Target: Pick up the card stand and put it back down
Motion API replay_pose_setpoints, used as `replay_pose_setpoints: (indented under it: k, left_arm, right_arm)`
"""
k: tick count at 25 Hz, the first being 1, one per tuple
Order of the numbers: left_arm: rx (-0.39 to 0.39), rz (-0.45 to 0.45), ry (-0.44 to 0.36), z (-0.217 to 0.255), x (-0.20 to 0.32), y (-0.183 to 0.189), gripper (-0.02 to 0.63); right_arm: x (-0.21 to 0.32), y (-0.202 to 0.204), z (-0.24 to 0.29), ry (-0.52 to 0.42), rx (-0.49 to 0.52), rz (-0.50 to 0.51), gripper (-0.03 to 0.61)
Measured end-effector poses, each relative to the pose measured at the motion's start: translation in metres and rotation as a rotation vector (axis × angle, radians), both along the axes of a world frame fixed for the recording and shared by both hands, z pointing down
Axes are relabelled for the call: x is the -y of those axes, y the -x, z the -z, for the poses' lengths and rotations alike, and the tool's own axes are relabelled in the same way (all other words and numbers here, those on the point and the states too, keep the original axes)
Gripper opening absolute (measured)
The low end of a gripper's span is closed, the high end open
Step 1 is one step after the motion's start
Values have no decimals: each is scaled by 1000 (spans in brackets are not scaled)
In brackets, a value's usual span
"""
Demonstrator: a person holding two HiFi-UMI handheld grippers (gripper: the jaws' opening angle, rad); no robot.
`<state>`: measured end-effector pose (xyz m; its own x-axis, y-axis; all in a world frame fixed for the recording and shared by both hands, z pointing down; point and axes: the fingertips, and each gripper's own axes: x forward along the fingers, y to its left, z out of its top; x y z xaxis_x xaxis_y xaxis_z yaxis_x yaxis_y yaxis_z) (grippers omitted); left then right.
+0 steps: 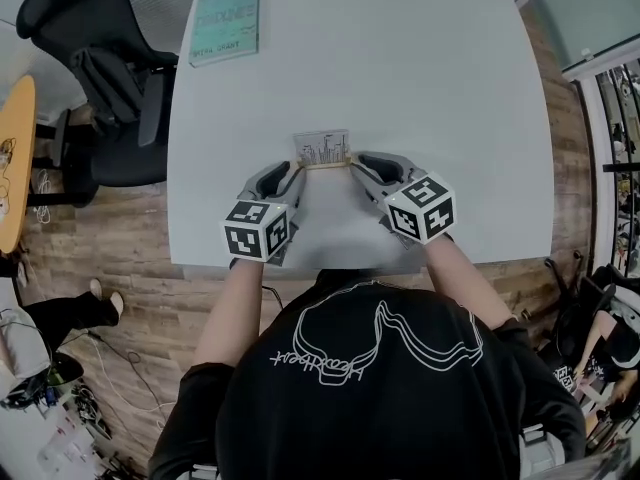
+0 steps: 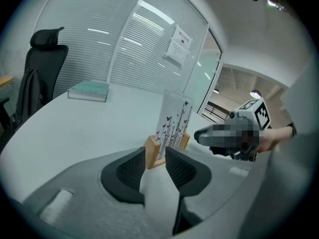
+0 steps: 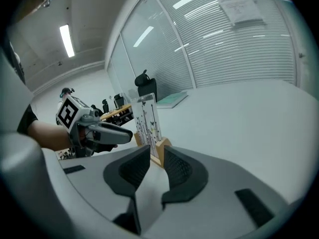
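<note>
Here, a card stand [image 1: 322, 151] on the white tabletop [image 1: 420, 88], teal book [image 1: 225, 23] far behind.
Right claw [image 3: 157, 151] grips its wooden base; left claw [image 2: 155, 152] released.

Table [image 1: 400, 88]: plain white. Stand [image 1: 323, 149]: light wood base, clear card printed with thin black stems and small dark and red butterflies. Left gripper [image 1: 294, 171] and right gripper [image 1: 358, 163]: grey shells, black ribbed pads [image 2: 130, 169]. Left cube [image 1: 256, 230] and right cube [image 1: 423, 208]: black-and-white square markers. Book [image 1: 225, 22]: teal cover, darker teal lettering. Chair [image 1: 110, 78]: black. Floor [image 1: 120, 258]: brown wood planks. Shirt [image 1: 370, 388]: black, white line drawing. Side table [image 1: 15, 158]: orange-yellow.
</note>
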<state>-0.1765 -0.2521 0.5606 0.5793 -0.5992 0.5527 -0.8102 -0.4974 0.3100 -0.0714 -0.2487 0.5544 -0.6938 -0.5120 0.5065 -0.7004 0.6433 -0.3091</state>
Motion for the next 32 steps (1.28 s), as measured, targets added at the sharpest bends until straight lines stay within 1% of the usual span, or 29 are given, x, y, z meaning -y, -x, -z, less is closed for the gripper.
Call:
replay_pose_setpoints:
  k: [3, 5, 7, 9, 12, 14, 17, 20, 23, 28, 32]
  left_arm:
    - [-66, 49, -12, 23, -14, 3, 114]
    - [-108, 55, -23, 43, -30, 1, 114]
    - [-156, 56, -32, 63, -51, -2, 112]
    - [-224, 59, -40, 86, -74, -8, 110]
    - [-330, 30, -71, 124, -111, -28, 97]
    - [-361, -16, -112, 151, -139, -45, 80]
    - [-365, -76, -188, 185, -179, -66, 57]
    - [-377, -83, -234, 210, -215, -78, 36]
    - [-383, -100, -276, 226, -246, -87, 21]
    - [-401, -135, -320, 245, -280, -101, 18]
    - [-379, -151, -348, 254, -296, -108, 18]
  right_arm:
    - [-14, -6, 28, -12, 100, -15, 60]
    - [-30, -11, 48, -9, 177, -14, 23]
    - [-50, -15, 70, -4, 248, -1, 11]
    - [-73, -18, 93, -5, 324, 19, 9]
    - [-111, -20, 136, -14, 490, 66, 9]
    - [-136, -23, 162, -35, 566, 101, 9]
    - [-170, -28, 188, -86, 581, 134, 9]
    - [-205, -35, 203, -145, 554, 157, 9]
    - [-236, -42, 213, -185, 542, 177, 9]
    - [-267, -48, 232, -246, 530, 200, 8]
    - [-283, -52, 244, -291, 513, 213, 8]
